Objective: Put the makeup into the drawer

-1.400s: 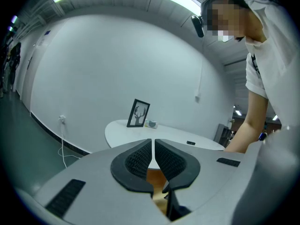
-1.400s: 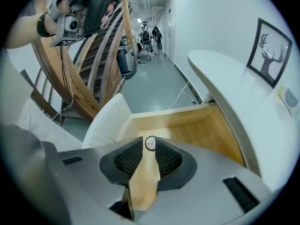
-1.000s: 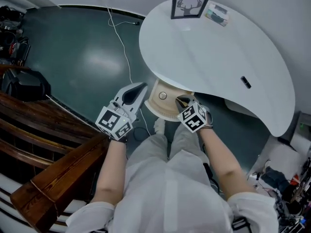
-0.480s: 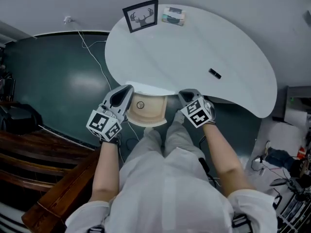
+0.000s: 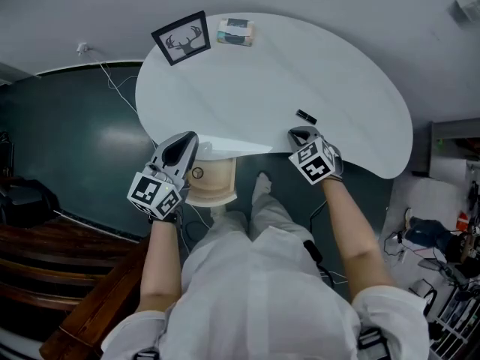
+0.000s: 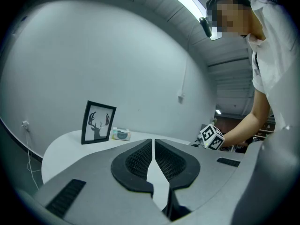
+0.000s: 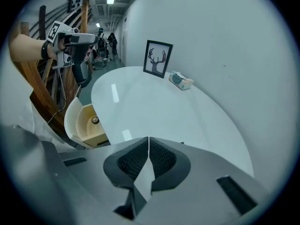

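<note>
The left tool (image 5: 186,139) has its jaws pressed together with nothing between them. Just beside its tip, the open drawer (image 5: 214,195) juts out from under the tabletop (image 5: 247,88); a small round thing (image 5: 197,173) lies inside. The right tool (image 5: 298,133), jaws likewise closed and empty, tilts down over the tabletop edge. The small black makeup (image 5: 305,116) lies just beyond its tip. Farthest off stand a deer picture (image 5: 180,38) and a small box (image 5: 235,31).

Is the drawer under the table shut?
No, the drawer stands pulled out, with a small round item lying inside it.
</note>
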Motion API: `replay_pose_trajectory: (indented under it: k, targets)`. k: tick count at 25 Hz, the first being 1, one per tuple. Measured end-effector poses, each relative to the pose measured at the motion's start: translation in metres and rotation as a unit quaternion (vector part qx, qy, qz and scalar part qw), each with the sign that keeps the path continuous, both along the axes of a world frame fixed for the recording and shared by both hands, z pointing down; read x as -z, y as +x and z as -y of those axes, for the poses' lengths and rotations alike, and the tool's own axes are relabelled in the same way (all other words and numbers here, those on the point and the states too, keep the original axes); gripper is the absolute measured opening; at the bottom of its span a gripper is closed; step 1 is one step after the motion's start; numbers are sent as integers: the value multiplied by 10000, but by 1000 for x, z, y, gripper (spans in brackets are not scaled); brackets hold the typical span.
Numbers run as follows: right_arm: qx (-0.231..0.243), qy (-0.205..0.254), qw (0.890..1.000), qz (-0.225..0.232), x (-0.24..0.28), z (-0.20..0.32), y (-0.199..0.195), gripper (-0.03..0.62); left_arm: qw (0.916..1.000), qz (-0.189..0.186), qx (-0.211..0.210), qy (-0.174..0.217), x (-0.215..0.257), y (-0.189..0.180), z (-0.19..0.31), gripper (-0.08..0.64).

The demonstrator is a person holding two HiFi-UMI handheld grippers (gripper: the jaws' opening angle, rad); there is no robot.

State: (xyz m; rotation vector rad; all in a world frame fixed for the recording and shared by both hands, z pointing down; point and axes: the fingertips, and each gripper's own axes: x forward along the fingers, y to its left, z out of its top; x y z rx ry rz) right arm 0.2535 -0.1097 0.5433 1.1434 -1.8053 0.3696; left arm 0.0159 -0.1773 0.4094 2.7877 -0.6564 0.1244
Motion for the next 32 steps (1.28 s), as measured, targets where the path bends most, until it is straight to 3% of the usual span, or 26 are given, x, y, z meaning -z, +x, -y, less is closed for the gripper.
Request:
replay_pose_trajectory:
  k: [9,12,32]
  targets:
    - [-20,-314,9991,-281,-16,10,60,15,9999,-30,111,-96,-10,27,6,25]
    - [27,-401,9985,-365,-22,13,71,43,9997,-53,165,-145,-11,31,5,25]
    - [429,-842,9938,-583,-55,34,91,84,9987,-16,452,-251,-25,35,5,25]
